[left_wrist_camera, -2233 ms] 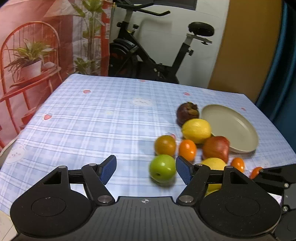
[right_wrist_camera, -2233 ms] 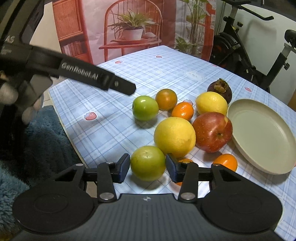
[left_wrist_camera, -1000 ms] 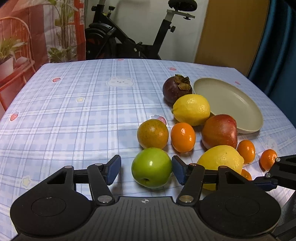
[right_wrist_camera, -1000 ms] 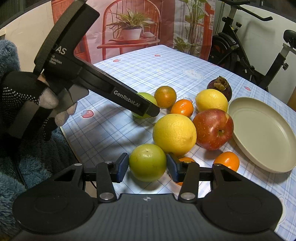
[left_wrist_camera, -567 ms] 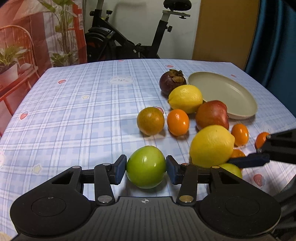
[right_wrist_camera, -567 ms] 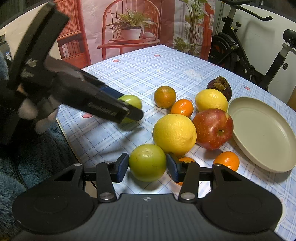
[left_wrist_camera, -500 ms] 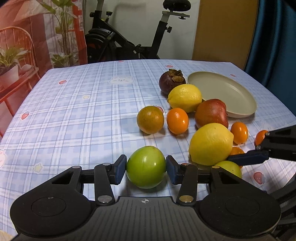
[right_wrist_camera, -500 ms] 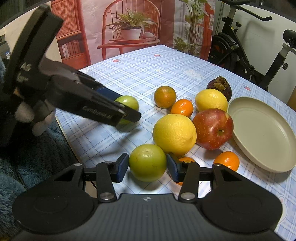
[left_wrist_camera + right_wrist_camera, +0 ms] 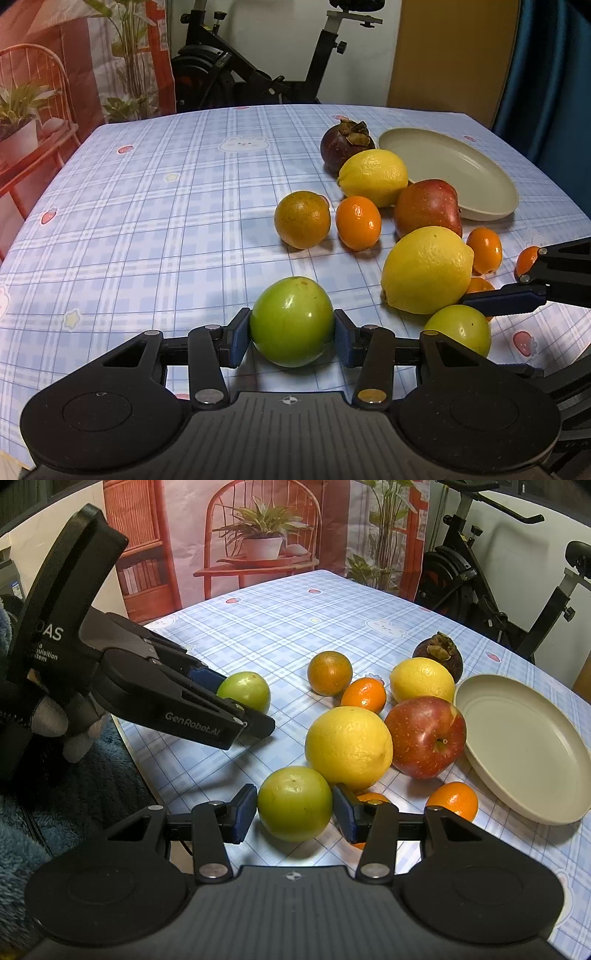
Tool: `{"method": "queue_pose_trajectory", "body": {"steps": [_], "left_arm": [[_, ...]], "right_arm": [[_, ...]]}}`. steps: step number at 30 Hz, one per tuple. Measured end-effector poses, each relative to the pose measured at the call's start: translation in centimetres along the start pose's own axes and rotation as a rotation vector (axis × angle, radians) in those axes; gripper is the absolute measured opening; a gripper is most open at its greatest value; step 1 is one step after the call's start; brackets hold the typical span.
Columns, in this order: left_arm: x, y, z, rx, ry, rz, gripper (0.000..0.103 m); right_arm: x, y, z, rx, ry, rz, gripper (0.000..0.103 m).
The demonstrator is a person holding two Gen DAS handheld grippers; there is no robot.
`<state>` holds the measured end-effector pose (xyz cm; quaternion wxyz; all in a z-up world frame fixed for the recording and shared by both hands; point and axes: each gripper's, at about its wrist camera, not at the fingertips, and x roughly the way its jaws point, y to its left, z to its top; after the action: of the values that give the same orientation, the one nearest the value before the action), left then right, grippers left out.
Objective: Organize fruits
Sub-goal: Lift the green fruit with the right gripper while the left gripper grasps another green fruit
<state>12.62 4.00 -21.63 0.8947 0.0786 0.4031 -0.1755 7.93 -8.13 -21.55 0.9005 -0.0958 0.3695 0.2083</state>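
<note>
left gripper (image 9: 292, 338) is clamping a green apple (image 9: 291, 321) at lower centre of its view, pads touching both sides. right gripper (image 9: 294, 814) is gripping a second green fruit (image 9: 294, 803) low centre, just beside a lemon (image 9: 349, 747). plate (image 9: 524, 753) is sitting empty at right.

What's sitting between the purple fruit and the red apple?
A yellow lemon lies between the purple mangosteen and the red apple, close against both. It shows best in the left wrist view; the right wrist view agrees.
</note>
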Motion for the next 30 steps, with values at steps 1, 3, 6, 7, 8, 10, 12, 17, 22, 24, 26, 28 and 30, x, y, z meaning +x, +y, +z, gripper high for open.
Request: {"method": "queue_pose_trajectory", "body": {"steps": [1, 3, 6, 7, 8, 10, 12, 17, 22, 24, 26, 28, 30], "left_arm": [[0.0, -0.1, 0.0, 0.003, -0.001, -0.001, 0.049], [0.1, -0.2, 0.0, 0.006, -0.001, -0.001, 0.049], [0.2, -0.3, 0.0, 0.005, -0.003, 0.001, 0.049], [0.2, -0.3, 0.0, 0.006, -0.004, 0.001, 0.049], [0.2, -0.3, 0.0, 0.007, -0.004, 0.002, 0.049], [0.1, -0.3, 0.0, 0.010, -0.004, 0.003, 0.049], [-0.1, -0.3, -0.1, 0.011, -0.011, -0.003, 0.049], [-1.3, -0.8, 0.0, 0.023, -0.060, -0.011, 0.049], [-1.8, -0.9, 0.1, 0.015, -0.073, -0.012, 0.049], [-2.0, -0.9, 0.1, 0.010, -0.080, -0.014, 0.049], [-2.3, -0.9, 0.1, 0.006, -0.088, -0.015, 0.049], [-2.5, -1.0, 0.2, 0.004, -0.100, -0.014, 0.049], [-2.7, -1.0, 0.5, 0.001, -0.109, -0.011, 0.049]], "right_arm": [[0.0, 0.0, 0.0, 0.000, 0.000, 0.000, 0.048], [0.0, 0.0, 0.0, 0.000, 0.000, 0.000, 0.048], [0.0, 0.0, 0.0, -0.002, 0.003, -0.001, 0.048], [0.0, 0.1, 0.0, -0.002, 0.002, -0.001, 0.048], [0.0, 0.1, 0.0, -0.002, 0.002, -0.001, 0.048], [0.0, 0.1, 0.0, -0.005, 0.001, -0.001, 0.048], [-0.2, 0.2, 0.0, -0.010, -0.002, -0.002, 0.048], [-1.1, -0.4, -0.1, 0.016, -0.026, 0.011, 0.048], [-1.8, -0.6, 0.0, 0.030, -0.045, 0.009, 0.048], [-2.4, -0.8, 0.1, 0.036, -0.063, 0.004, 0.048], [-3.1, -1.0, 0.2, 0.044, -0.086, -0.008, 0.048], [-3.6, -1.3, 0.3, 0.058, -0.110, -0.022, 0.048], [-4.0, -1.6, 0.4, 0.072, -0.128, -0.034, 0.048]]}}
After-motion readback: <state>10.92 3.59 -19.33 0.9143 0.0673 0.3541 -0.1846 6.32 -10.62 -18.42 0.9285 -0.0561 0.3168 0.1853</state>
